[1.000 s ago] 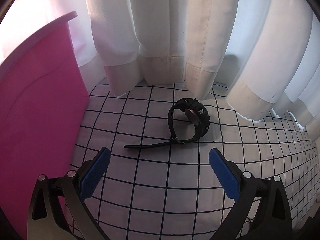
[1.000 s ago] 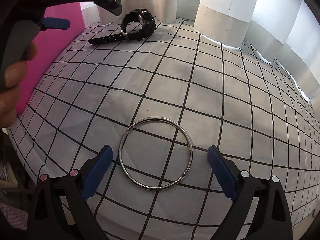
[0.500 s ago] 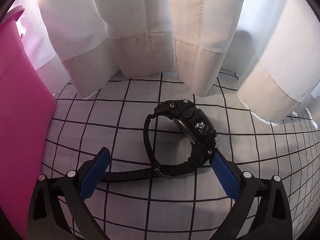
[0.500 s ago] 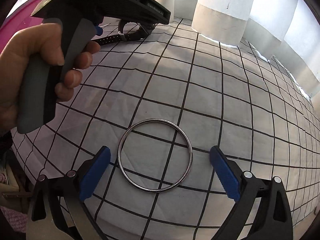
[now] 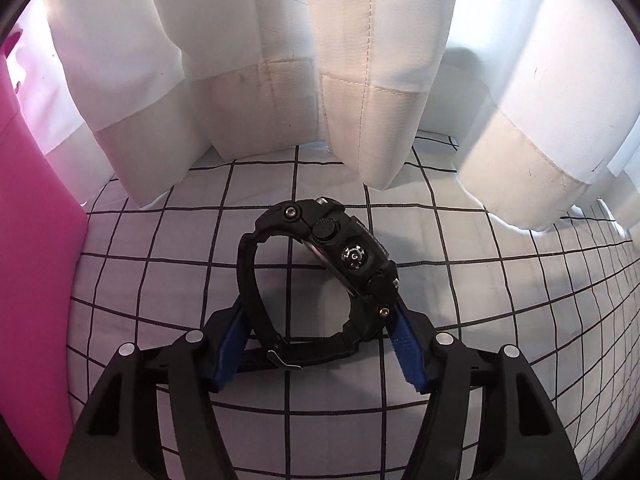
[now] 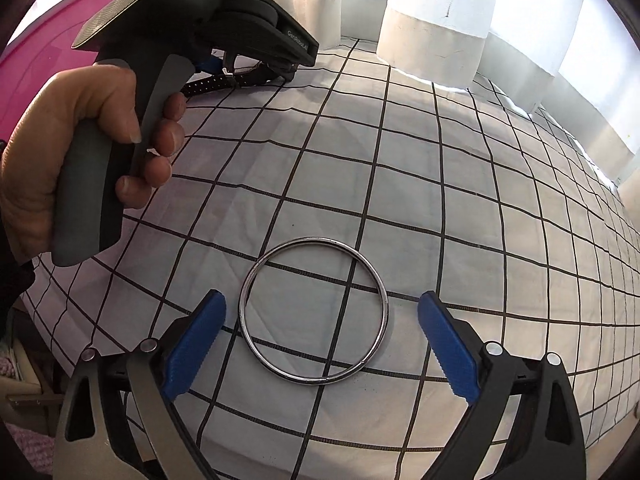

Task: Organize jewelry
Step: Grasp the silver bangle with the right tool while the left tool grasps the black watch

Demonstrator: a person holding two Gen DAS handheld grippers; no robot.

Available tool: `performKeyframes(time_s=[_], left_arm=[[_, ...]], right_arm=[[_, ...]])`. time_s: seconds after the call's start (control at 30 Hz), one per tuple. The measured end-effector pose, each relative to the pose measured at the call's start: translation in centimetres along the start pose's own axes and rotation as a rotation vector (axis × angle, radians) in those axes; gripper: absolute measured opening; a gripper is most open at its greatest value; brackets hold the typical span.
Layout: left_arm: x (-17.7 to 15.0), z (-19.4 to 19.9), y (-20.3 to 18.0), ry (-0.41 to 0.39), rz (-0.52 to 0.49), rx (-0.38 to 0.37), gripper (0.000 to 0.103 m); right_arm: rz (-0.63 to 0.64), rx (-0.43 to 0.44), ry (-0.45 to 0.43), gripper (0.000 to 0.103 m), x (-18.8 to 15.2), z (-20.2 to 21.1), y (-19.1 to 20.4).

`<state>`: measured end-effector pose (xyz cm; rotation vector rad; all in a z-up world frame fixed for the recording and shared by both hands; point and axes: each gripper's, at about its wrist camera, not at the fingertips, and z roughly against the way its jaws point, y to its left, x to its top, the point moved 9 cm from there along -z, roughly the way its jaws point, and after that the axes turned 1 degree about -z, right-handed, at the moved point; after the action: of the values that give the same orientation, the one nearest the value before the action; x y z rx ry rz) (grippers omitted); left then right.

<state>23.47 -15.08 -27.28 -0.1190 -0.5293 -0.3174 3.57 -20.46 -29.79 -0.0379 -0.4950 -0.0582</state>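
A black wristwatch point(image 5: 340, 264) stands on its side on the grid-patterned cloth. My left gripper point(image 5: 320, 344) has closed in on it, with both blue pads against the strap loop and case. The watch strap point(image 6: 212, 82) shows in the right wrist view under the left gripper's body. A silver bangle point(image 6: 313, 314) lies flat on the cloth. My right gripper point(image 6: 320, 344) is open and empty, its blue fingers on either side of the bangle and a little nearer than it.
A pink container point(image 5: 28, 248) stands at the left; it also shows in the right wrist view point(image 6: 52, 40). White curtains point(image 5: 320, 80) hang along the back. The person's hand point(image 6: 80, 140) holds the left gripper's handle. The cloth's front edge point(image 6: 280, 440) drops off below my right gripper.
My left gripper has moved forward to the watch and its fingers have closed onto it. The right gripper has stayed open over the bangle.
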Motion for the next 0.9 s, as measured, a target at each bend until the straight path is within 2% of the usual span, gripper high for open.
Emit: performKeyframes(time_s=[0.07,0.1,0.13,0.47,0.67,0.83,0.9], left_arm=[[-0.4,0.2,0.3,0.004,0.016,-0.028,0.061],[-0.7,0.3,0.3,0.005,0.017,-0.036,0.060],[-1.1,0.5,0.3,0.004,0.016,-0.039,0.060],[-4.1,3.3,0.2,-0.004,-0.001,-0.031,0.059],[-4.1,4.4,1.0,-0.032,0.007,-0.027,0.059],[-3.7,6.9,0.6,-0.075,-0.005,-0.009,0.059],[-2.4,8.2,-0.4,-0.089,-0.007,-0.007,0.059]], right_arm=[[0.002,0.001,-0.002,0.091,-0.1,0.1,0.1],[-0.002,-0.001,-0.008,0.085,-0.2,0.3,0.0],[-0.004,-0.004,-0.020,0.072,-0.3,0.6,0.1],[-0.023,0.023,-0.045,0.071,-0.5,1.5,0.4],[-0.040,0.041,-0.061,0.071,-0.5,2.1,0.4],[-0.033,0.039,-0.084,0.071,0.3,3.1,0.4],[-0.034,0.038,-0.098,0.071,0.7,3.7,0.5]])
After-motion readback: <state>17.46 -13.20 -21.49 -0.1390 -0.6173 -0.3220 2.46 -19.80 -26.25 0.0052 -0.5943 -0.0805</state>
